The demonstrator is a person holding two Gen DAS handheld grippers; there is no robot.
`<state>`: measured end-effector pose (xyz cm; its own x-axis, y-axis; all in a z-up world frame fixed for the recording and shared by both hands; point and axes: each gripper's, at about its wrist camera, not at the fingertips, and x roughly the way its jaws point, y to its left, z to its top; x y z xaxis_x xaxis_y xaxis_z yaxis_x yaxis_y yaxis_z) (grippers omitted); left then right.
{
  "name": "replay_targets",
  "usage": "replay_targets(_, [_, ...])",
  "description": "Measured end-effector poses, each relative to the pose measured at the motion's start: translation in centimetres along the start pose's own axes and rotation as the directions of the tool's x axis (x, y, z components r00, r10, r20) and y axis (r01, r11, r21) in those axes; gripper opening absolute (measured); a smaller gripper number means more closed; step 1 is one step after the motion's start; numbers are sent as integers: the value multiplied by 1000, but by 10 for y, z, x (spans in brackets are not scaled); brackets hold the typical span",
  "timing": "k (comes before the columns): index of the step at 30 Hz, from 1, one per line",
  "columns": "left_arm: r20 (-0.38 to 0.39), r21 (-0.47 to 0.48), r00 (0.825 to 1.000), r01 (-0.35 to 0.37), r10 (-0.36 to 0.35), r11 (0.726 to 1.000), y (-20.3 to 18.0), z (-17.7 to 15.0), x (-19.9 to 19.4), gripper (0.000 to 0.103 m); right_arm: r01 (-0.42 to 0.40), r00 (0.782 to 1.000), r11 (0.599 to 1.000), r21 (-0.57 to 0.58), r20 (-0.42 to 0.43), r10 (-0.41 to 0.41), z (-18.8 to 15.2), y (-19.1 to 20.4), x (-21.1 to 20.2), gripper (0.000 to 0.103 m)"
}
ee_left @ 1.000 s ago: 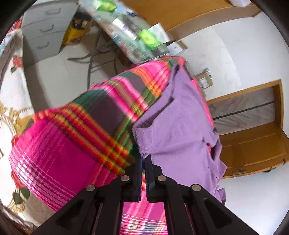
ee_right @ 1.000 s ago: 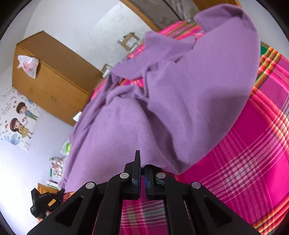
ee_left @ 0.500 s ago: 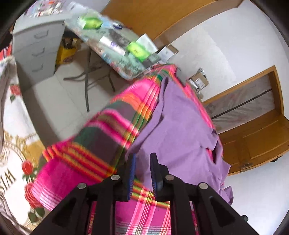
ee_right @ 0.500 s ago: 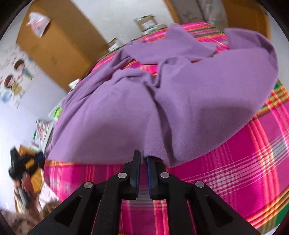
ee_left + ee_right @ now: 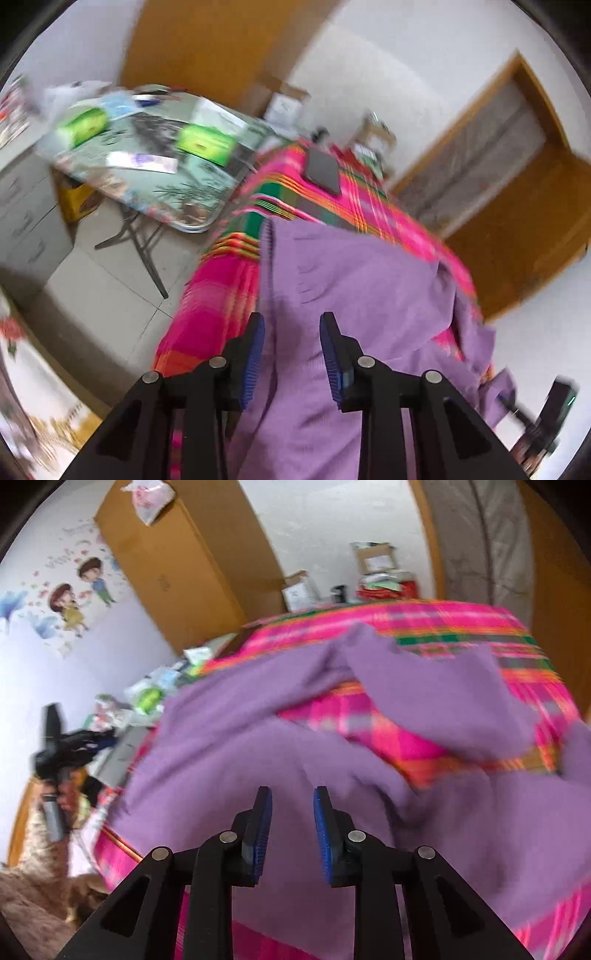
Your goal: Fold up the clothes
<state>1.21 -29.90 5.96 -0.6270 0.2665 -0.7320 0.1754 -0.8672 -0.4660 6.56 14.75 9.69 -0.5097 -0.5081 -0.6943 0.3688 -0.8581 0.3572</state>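
Observation:
A purple garment [image 5: 362, 295] lies rumpled on a pink plaid bedspread [image 5: 221, 295]. In the left wrist view my left gripper [image 5: 291, 336] hovers above the garment's left edge, its jaws opening and nothing pinched between the blue pads. The right wrist view shows the same purple garment [image 5: 258, 738] spread over the plaid bedspread [image 5: 443, 620]. My right gripper [image 5: 291, 812] hangs above the cloth with its jaws opening and the pads free of fabric. The other hand-held gripper [image 5: 55, 746] shows at the far left of that view.
A dark phone [image 5: 323, 171] lies on the bedspread's far end. Beside the bed stands a folding table [image 5: 147, 166] with green packets. Cardboard boxes [image 5: 373, 559] and a wooden wardrobe [image 5: 177, 561] stand along the far wall. Tiled floor [image 5: 103, 291] shows left of the bed.
Both grippers let go of the purple garment's edge and opened. Both rose and pulled back from the cloth, and their views rolled. The garment now lies flatter on the bedspread.

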Motion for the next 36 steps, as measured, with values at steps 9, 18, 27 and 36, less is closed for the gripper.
replay_targets(9, [-66,-91,998,-19,13,996,20,59,66,32,91,995,982,-163,-24,-96,58,10,60,29])
replay_targets(18, [-137,-179,990,16,-41,984,32,70,94,34,132,991,966,-223,18,-131,110,9,135,29])
replay_targets(27, [-106,-180,992,54,-74,982,18,83,94,26,126,992,983,-133,-13,-129,168,-20,187,30])
replay_targets(36, [-49,-175,999,-6,-2,985,19,88,95,6,151,983,975,-162,-81,-166,197,-34,242,42])
